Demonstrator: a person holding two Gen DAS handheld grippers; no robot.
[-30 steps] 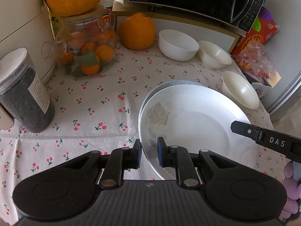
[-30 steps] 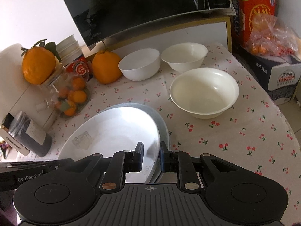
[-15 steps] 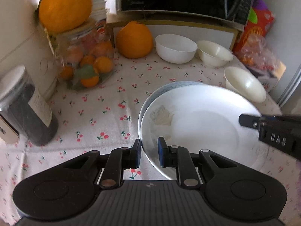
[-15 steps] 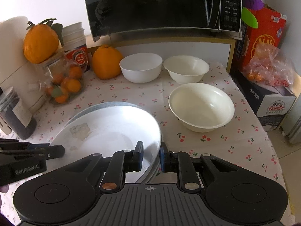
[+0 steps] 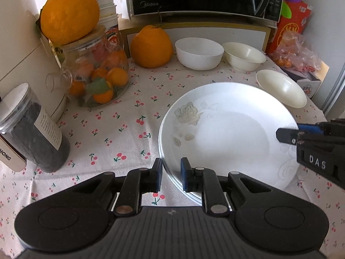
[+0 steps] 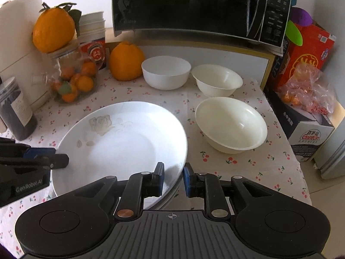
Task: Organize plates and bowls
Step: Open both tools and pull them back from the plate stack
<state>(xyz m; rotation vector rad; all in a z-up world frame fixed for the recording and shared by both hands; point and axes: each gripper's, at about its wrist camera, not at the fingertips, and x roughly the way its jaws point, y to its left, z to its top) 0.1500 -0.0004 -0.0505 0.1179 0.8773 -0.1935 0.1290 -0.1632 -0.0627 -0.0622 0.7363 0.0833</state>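
A white plate with a faint rose print [image 5: 232, 133] [image 6: 120, 146] lies on top of a second plate, whose rim [image 5: 161, 149] only peeks out at the left edge. My left gripper [image 5: 171, 177] is shut on the top plate's near-left rim. On the opposite rim my right gripper [image 6: 173, 179] is shut on the same plate. Each gripper also shows in the other's view, the right gripper [image 5: 289, 133] and the left gripper [image 6: 54, 159]. Three empty bowls stand behind and to the right: a white bowl [image 6: 166, 72], a cream bowl [image 6: 216, 82] and a larger cream bowl [image 6: 231, 125].
A glass jar of small oranges [image 5: 97, 77] with a big orange on its lid stands at the left. Another big orange [image 5: 151, 47] and a dark canister [image 5: 32, 127] stand nearby. A microwave [image 6: 194, 6] sits at the back. A red box [image 6: 306, 49] and a bag of fruit [image 6: 306, 90] are at the right, by the table edge.
The rose plate has shifted squarely over the lower plate, whose far rim no longer shows. Both grippers have rolled level while keeping their hold on the rim.
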